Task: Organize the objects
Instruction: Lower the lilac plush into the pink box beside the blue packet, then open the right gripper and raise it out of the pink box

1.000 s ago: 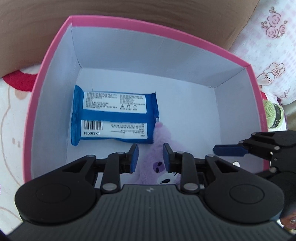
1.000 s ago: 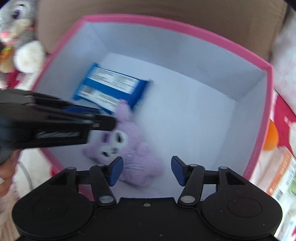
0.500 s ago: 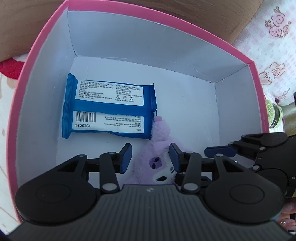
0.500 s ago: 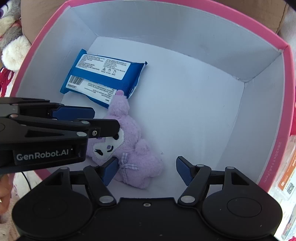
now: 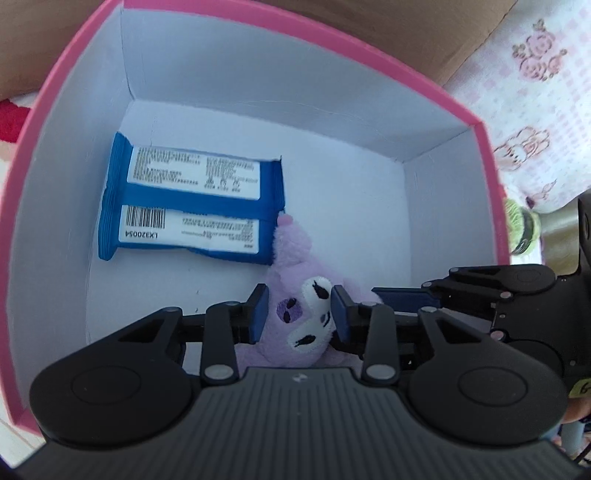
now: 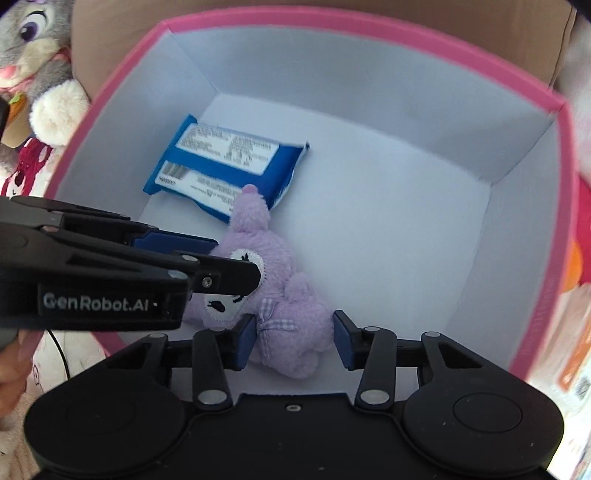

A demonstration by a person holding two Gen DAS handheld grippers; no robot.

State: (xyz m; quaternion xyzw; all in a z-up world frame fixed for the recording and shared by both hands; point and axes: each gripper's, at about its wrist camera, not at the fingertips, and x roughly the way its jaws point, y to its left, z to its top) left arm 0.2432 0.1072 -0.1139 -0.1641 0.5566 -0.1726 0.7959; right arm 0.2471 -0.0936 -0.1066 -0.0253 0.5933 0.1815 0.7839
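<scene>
A pink box with a white inside (image 5: 484,155) (image 6: 561,122) holds a blue wipes pack (image 5: 192,206) (image 6: 225,166) and a small purple plush toy (image 5: 299,314) (image 6: 291,306). The plush lies on the box floor, its ear tip touching the pack. My left gripper (image 5: 298,314) is open with its jaws on either side of the plush's head; it also shows in the right wrist view (image 6: 207,258). My right gripper (image 6: 293,341) is open around the plush's lower body; it also shows in the left wrist view (image 5: 402,295).
A brown cardboard sheet (image 5: 424,33) stands behind the box. A grey bunny plush (image 6: 33,62) sits left of the box. A green item (image 5: 521,229) and patterned cloth (image 5: 535,92) lie to the right. Orange packaging (image 6: 569,354) is at the far right.
My left gripper has opened wider around the plush's head. The plush now lies on the box floor. My right gripper has shifted back over the plush's body.
</scene>
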